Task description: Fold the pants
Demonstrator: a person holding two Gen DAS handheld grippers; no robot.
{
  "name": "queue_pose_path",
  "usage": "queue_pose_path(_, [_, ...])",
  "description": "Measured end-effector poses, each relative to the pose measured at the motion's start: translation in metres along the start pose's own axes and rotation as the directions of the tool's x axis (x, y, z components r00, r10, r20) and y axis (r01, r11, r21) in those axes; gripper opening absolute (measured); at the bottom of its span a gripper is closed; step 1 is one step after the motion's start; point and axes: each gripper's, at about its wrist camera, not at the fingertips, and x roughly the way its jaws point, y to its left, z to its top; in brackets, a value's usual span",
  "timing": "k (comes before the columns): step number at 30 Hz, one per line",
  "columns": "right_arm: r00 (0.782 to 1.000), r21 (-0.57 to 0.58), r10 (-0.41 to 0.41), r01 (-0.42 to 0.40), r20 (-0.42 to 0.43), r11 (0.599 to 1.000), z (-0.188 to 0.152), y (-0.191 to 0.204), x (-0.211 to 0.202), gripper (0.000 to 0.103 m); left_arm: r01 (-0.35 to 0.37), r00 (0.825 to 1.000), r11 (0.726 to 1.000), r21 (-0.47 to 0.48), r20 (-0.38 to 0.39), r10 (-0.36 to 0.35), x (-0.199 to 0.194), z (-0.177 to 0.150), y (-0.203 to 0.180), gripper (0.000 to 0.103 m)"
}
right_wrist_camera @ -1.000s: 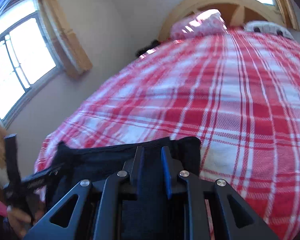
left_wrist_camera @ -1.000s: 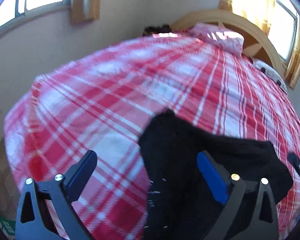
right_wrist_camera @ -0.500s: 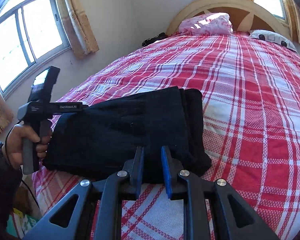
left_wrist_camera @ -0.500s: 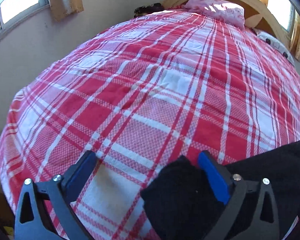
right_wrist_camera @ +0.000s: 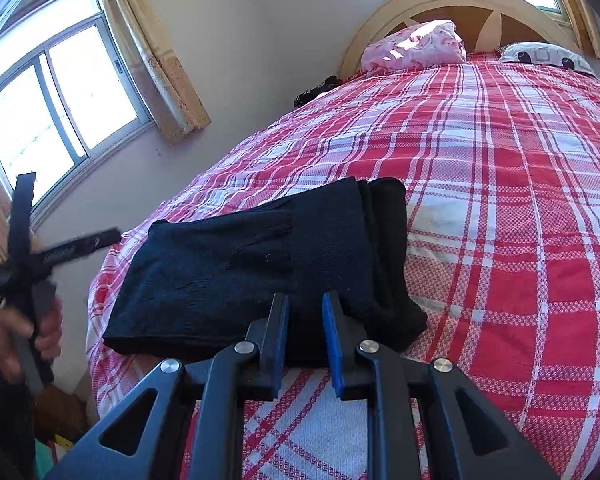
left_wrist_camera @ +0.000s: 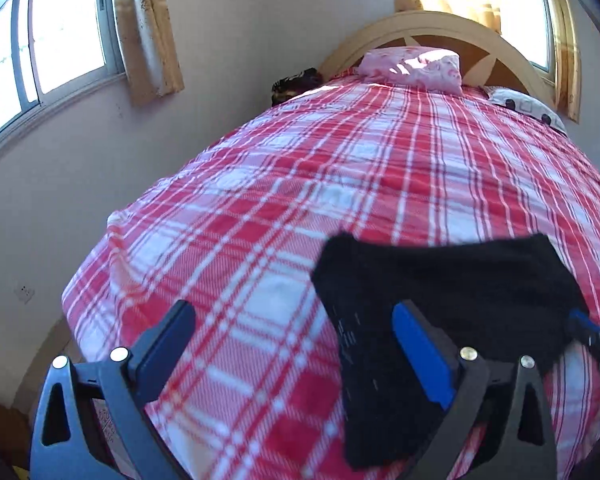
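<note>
Black pants (right_wrist_camera: 260, 264), folded, flat on bed, seemingly layered

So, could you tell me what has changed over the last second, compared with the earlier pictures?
The black pants, first bunched right against the right gripper, now lie as a flat folded stack on the plaid bedspread, just beyond its fingertips. The left gripper swung off to the stack's left side. Unchanged: left jaws wide open and empty, right jaws narrow, pillows at the headboard.

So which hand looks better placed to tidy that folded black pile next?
Probably the right gripper: its narrow-set fingers sit at the near edge of the folded black pants. The left gripper is wide open, mostly over the red plaid bedspread.
</note>
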Motion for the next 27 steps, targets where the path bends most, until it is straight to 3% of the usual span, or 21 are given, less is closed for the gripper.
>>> queue_pose_path(4, [1.000,-0.014,-0.014,0.014,0.000,1.000,0.000,0.003,0.000,0.020,-0.039,0.996,0.999,0.019,-0.081,0.041,0.014,-0.036,-0.013,0.101])
queue_pose_path(6, [1.000,-0.019,-0.019,0.019,0.000,1.000,0.000,0.003,0.000,0.020,-0.042,0.990,0.999,-0.024,-0.134,0.039,0.025,-0.048,-0.010,0.101])
queue_pose_path(8, [1.000,-0.023,-0.022,0.022,-0.001,0.999,0.000,0.004,0.000,0.020,-0.018,0.992,0.994,-0.106,-0.129,0.005,0.024,-0.052,-0.001,0.102])
queue_pose_path(11, [0.999,-0.032,-0.034,0.034,0.000,0.999,0.000,0.006,0.001,0.020,-0.014,0.990,0.991,-0.135,-0.141,-0.005,0.023,-0.046,0.003,0.102])
queue_pose_path(16, [0.999,-0.040,-0.044,0.044,0.001,0.998,-0.001,0.009,-0.001,0.020,-0.070,0.994,0.996,-0.060,-0.083,0.065,0.004,-0.038,-0.013,0.101])
queue_pose_path(19, [0.997,-0.055,-0.074,0.074,-0.013,0.996,0.000,0.015,-0.002,0.021,-0.052,0.994,0.998,-0.045,-0.103,0.048,0.000,-0.041,-0.019,0.101])
queue_pose_path(20, [0.995,-0.058,-0.093,0.091,-0.024,0.994,0.000,0.018,-0.005,0.024,-0.041,0.993,0.998,-0.045,-0.112,0.036,-0.001,-0.042,-0.022,0.101])
queue_pose_path(22, [0.993,-0.042,-0.113,0.112,-0.031,0.993,-0.001,0.026,-0.013,0.043,-0.040,0.994,0.999,-0.032,-0.108,0.036,-0.007,-0.042,-0.029,0.101])
queue_pose_path(23, [0.993,-0.018,-0.110,0.110,-0.034,0.994,-0.003,0.030,-0.020,0.064,-0.047,0.994,0.999,-0.021,-0.099,0.045,-0.010,-0.042,-0.033,0.101])
queue_pose_path(24, [0.993,0.006,-0.110,0.110,-0.029,0.994,-0.005,0.032,-0.026,0.072,-0.057,0.994,0.998,-0.006,-0.089,0.056,-0.014,-0.042,-0.037,0.101])
queue_pose_path(27, [0.997,0.049,-0.078,0.076,0.026,0.996,-0.009,0.038,-0.052,0.072,-0.081,0.995,0.996,0.032,-0.054,0.083,-0.024,-0.042,-0.049,0.101])
